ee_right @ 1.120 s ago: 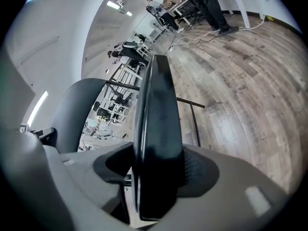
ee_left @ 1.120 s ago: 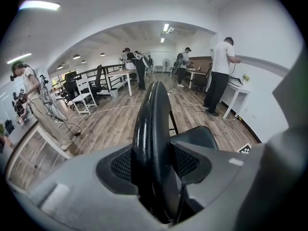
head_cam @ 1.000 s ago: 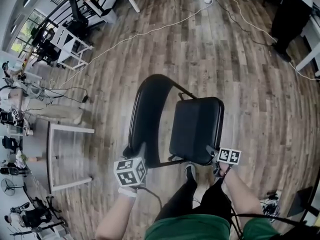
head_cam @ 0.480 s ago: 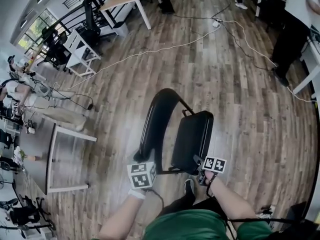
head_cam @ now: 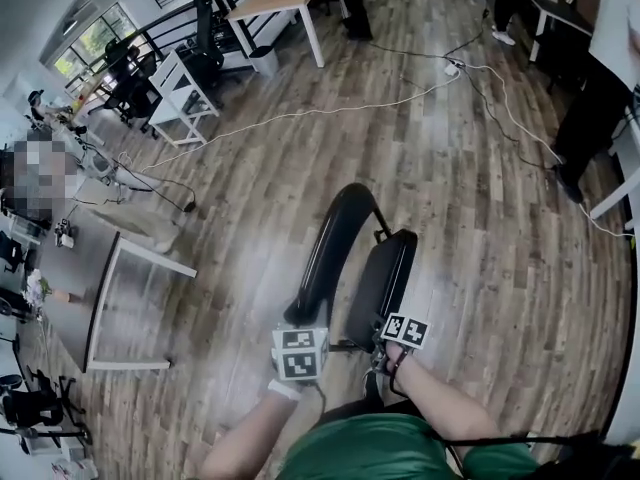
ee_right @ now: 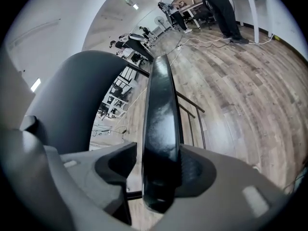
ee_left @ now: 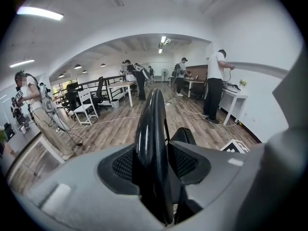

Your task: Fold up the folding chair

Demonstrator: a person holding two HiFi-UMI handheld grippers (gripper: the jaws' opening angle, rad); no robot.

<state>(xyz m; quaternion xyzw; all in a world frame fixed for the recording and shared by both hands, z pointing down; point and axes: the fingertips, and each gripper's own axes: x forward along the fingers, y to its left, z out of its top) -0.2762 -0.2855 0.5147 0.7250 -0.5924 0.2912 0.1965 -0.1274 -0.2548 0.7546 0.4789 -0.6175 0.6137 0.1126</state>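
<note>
**Black folding chair (head_cam: 352, 263), nearly folded, as I view it from above.** The curved backrest (head_cam: 335, 236) and padded seat (head_cam: 386, 280) stand steeply on edge, close together and almost parallel. The whole chair stands upright on the wooden floor (head_cam: 480, 198).

text: none legible | brands, numbers, signs: none | left marker cube (head_cam: 300, 353), right marker cube (head_cam: 405, 330): black-and-white square patterns only
</note>
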